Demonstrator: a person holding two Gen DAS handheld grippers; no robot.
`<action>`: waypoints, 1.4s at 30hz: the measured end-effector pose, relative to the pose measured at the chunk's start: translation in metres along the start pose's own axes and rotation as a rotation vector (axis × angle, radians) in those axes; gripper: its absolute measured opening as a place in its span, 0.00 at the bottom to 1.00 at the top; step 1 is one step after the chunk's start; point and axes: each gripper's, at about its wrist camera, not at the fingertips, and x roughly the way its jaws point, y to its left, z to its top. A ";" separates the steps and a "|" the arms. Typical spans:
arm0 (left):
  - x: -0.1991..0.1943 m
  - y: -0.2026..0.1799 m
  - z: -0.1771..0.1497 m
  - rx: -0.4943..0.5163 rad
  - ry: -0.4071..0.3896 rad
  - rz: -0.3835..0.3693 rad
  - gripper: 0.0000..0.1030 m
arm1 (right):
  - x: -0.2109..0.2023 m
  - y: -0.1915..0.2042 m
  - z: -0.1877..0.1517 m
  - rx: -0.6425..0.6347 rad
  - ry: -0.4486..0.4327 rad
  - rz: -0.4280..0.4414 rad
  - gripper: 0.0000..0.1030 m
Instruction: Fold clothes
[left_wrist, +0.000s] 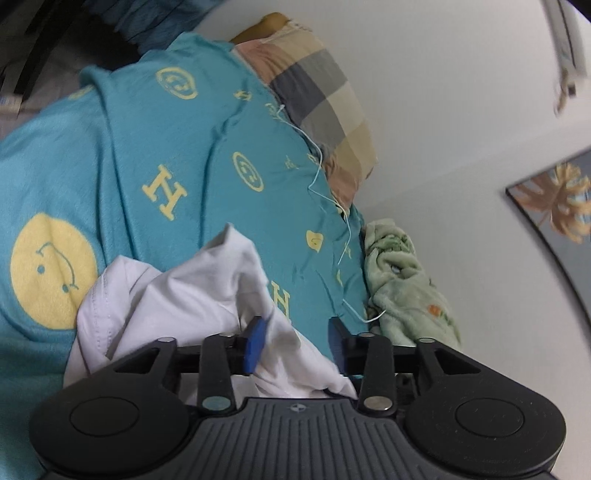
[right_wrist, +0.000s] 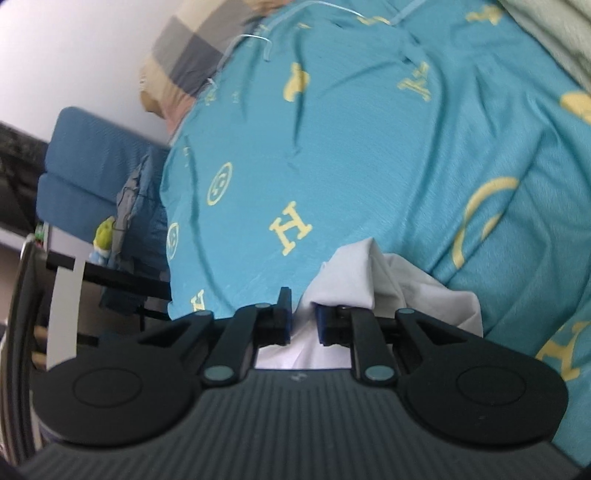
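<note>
A crumpled white garment (left_wrist: 192, 295) lies on the teal bedspread (left_wrist: 155, 155) with yellow smileys and letters. My left gripper (left_wrist: 297, 343) hovers just over the garment's right part. Its blue pads (left_wrist: 256, 341) stand well apart, a fold of white cloth lies loosely between them, and the right pad is clear of it. In the right wrist view the same white garment (right_wrist: 399, 284) bunches in front of my right gripper (right_wrist: 303, 319). Its jaws stand a narrow gap apart. White cloth fills that gap, and the pads do not visibly pinch it.
A plaid pillow (left_wrist: 317, 99) lies at the head of the bed against the white wall (left_wrist: 443, 110). A green fleece blanket (left_wrist: 402, 280) is wedged between bed and wall. A blue chair (right_wrist: 92, 162) and a dark rack (right_wrist: 110, 277) stand beside the bed's edge.
</note>
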 end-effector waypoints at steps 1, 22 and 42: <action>-0.002 -0.006 -0.002 0.040 -0.003 0.016 0.44 | -0.003 0.003 -0.001 -0.029 -0.014 0.006 0.27; 0.017 -0.041 -0.031 0.498 0.058 0.432 0.49 | 0.034 0.025 -0.018 -0.619 -0.100 -0.167 0.64; -0.059 -0.087 -0.089 0.600 -0.001 0.450 0.50 | -0.067 0.041 -0.078 -0.681 -0.155 -0.166 0.63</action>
